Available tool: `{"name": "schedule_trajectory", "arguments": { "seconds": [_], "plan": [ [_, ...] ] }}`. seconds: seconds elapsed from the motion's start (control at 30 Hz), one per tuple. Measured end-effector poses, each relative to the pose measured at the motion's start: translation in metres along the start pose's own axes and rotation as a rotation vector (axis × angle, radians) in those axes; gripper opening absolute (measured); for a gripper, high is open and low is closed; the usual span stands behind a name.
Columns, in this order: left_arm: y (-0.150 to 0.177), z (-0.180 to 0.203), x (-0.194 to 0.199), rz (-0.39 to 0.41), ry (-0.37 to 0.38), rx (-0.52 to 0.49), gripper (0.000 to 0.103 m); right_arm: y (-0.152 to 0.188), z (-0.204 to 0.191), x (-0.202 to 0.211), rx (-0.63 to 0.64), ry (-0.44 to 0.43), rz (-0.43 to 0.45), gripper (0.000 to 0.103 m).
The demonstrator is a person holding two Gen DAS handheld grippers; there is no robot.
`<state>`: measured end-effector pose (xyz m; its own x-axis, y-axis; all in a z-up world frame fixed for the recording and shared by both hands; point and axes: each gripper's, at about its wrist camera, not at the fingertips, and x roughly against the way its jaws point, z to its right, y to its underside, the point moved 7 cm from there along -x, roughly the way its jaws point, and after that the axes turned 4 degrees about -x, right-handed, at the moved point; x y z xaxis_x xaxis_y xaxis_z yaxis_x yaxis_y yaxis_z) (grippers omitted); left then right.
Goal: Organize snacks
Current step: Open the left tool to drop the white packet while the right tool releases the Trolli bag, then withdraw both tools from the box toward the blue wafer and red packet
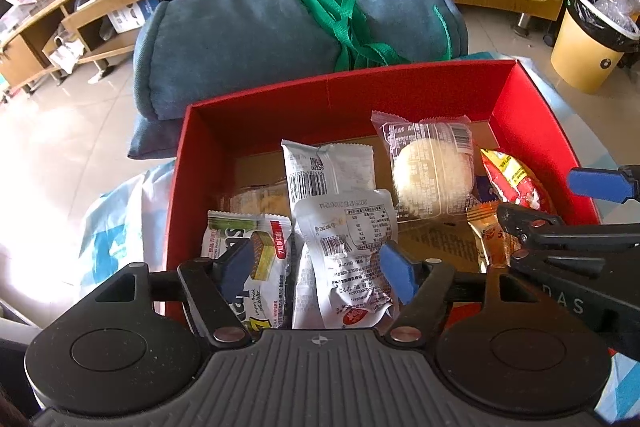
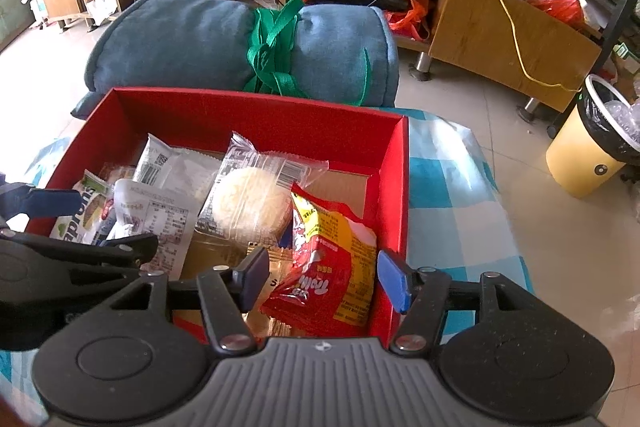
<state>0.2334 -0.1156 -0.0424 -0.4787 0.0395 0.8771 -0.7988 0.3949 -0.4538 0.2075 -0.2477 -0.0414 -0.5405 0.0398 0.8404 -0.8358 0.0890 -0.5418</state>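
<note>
Left wrist view: left gripper (image 1: 320,267) hanging over near-left part of red box (image 1: 256,111), jaws standing roughly half apart, gripping nothing. White snack pkt (image 1: 344,259) lying between blue pads, not pinched. Green wafer pkt (image 1: 246,247) lying beside it.

Right wrist view: right gripper (image 2: 322,279) hovering over box's near-right corner, jaws partly apart, holding nothing. Red-yellow snack pkt (image 2: 328,263) lying under the gap. Round cake pkt (image 2: 252,207) sitting mid-box.

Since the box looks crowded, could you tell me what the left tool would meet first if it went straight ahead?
Probably the white snack packet lying in the red box, between the open left tool's pads without being gripped; depth is hard to judge.
</note>
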Motion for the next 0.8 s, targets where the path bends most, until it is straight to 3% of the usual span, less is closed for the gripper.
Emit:
{"name": "schedule_trajectory", "arguments": {
  "seconds": [0.47, 0.8],
  "plan": [
    [0.005, 0.004, 0.021, 0.029, 0.031, 0.003, 0.081, 0.006, 0.007, 0.028, 0.005, 0.004, 0.030, 0.060],
    [0.019, 0.026, 0.043, 0.045, 0.102, -0.021, 0.083, 0.037, 0.025, 0.056, -0.002, 0.030, 0.021, 0.061]
  ]
}}
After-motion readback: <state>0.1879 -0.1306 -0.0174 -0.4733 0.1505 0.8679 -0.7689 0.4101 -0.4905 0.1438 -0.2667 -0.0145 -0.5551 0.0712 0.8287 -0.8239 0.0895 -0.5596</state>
